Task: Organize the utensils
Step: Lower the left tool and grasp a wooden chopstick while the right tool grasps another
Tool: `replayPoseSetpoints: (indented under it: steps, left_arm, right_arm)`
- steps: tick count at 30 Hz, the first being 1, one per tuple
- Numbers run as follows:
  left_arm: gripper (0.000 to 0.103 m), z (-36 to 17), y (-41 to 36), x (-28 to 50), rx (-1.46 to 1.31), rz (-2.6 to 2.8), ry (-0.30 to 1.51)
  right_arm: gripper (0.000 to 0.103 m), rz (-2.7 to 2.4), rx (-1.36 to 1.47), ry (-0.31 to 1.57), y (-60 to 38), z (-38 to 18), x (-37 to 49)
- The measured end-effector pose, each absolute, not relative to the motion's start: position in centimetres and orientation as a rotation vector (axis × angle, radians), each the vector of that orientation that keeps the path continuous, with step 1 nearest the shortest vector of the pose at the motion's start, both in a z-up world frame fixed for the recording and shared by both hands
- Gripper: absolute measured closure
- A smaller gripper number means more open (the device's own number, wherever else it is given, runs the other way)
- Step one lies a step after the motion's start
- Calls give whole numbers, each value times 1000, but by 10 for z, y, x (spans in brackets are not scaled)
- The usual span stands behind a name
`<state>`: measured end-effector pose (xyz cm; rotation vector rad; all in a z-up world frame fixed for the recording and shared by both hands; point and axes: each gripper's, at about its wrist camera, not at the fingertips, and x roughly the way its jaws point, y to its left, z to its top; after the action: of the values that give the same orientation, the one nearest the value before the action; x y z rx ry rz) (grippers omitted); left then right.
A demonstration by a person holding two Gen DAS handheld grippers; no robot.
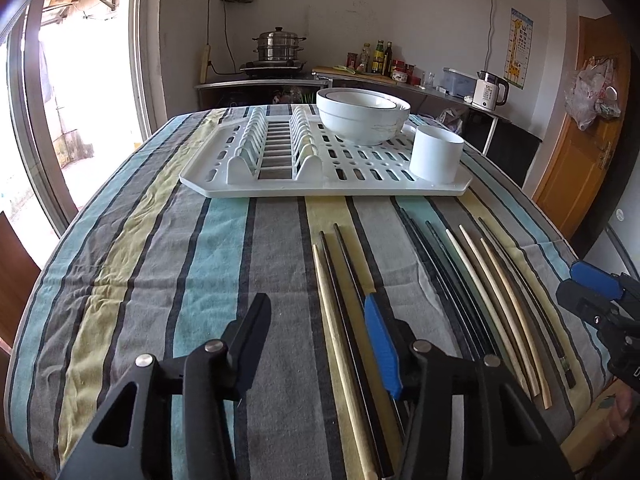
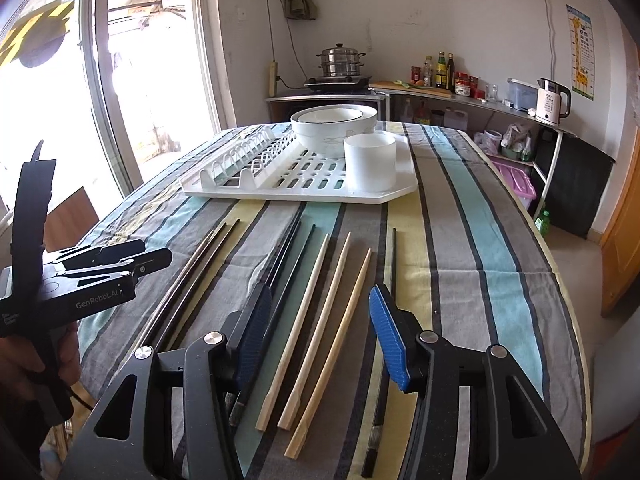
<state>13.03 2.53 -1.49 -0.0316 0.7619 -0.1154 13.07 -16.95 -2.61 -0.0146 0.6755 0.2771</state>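
Observation:
Several chopsticks, pale wood and black, lie side by side on the striped tablecloth in front of a white drying rack point(image 1: 320, 190) point(image 2: 296, 194). My left gripper point(image 1: 318, 324) hovers open over the left group, with a pale chopstick point(image 1: 325, 300) and two black ones under the gap near its blue right pad. My right gripper point(image 2: 320, 320) is open above three pale chopsticks point(image 2: 338, 280), and black ones point(image 2: 389, 276) lie to either side. Each gripper shows at the edge of the other's view: the left gripper point(image 2: 120, 258) and the right gripper point(image 1: 592, 292). Neither holds anything.
On the rack stand a white cylindrical cup point(image 1: 436, 156) point(image 2: 370, 164) at its near right corner and stacked white bowls point(image 1: 360, 120) point(image 2: 332, 124) behind it, with plate slots on the left. A hand point(image 2: 36, 360) grips the left tool. The table edge falls away on the right.

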Motion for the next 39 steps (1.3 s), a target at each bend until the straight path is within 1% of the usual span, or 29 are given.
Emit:
replayPoseSetpoints:
  steps: [2,6,8,11,17,34,39]
  left_arm:
    - [56,-15,24,141,-26,-127,771]
    - [57,-18,25,155,-31,-135,794]
    - [58,-20,28,162,-34,-125,809]
    - [59,-24,33,171,-42,-113,833]
    - [61,-32,39,183,-46,-97,883]
    - [61,-37,32,196,-31,-90,924]
    - [61,-39,21,195,31,-77,924]
  right_arm:
    - [63,278,-19,703,-168,-28,144]
    - [71,273,-22,749,-168,-32,171]
    - [78,259,-31,771,-169,-35,185]
    - [81,254,-30,805,-171,-41,201]
    - [85,252,-55,863,-166,-51,224]
    - [86,250,-66,914,-162,-64,241]
    - [90,242,-69,918,-161,-64,243]
